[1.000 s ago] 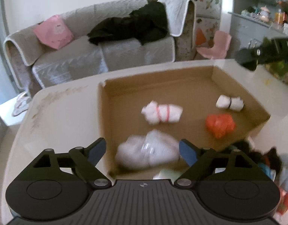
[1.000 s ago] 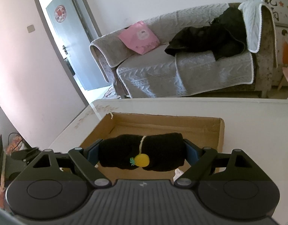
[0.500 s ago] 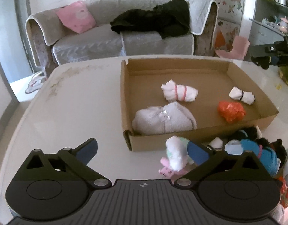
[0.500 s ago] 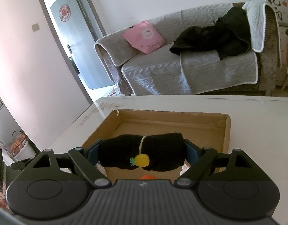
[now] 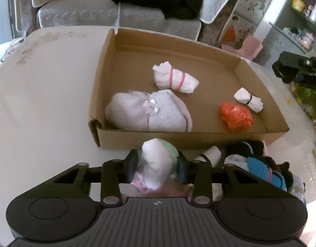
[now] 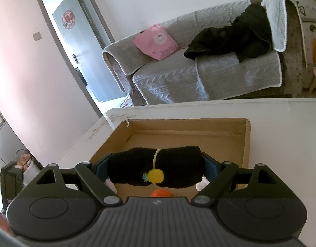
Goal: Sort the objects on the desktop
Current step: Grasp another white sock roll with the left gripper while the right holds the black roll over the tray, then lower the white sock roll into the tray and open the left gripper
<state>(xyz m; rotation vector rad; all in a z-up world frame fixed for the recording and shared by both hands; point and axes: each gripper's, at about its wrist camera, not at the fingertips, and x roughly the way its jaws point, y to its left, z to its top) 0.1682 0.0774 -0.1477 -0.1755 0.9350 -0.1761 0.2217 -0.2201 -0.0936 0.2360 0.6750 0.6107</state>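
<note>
Four bundles already lie in the cardboard box (image 5: 108, 78): a grey-lilac folded cloth with a bow (image 5: 149, 113) at about 7 o'clock of its floor, a white roll with pink bands (image 5: 174, 78) near the middle, a small white roll with a black band (image 5: 248, 99) and a crumpled orange bag (image 5: 236, 116) toward 4 o'clock. So the sorting looks to me well begun but far from finished. The left gripper (image 5: 158, 164) has just been closing, and its jaws are now clamped on a white and mint sock bundle (image 5: 155, 160) that sits on the desk (image 5: 44, 94) just outside the box's near wall, at 6 o'clock of the box. The right gripper (image 6: 155, 166) hangs over the box with its jaws pressed on the two ends of a black sock roll with a yellow pineapple charm (image 6: 155, 164), not yet let go. Left to do, as I judge it: both held bundles, plus the pile of socks (image 5: 258, 164) in black, blue and white heaped at 5 o'clock of the box. The near wall of the box stands between the left gripper's bundle and the floor inside, so it will need lifting over. Behind the desk are a grey sofa (image 6: 199, 78) with a pink cushion (image 6: 155, 41) and a black garment (image 6: 236, 37).
</note>
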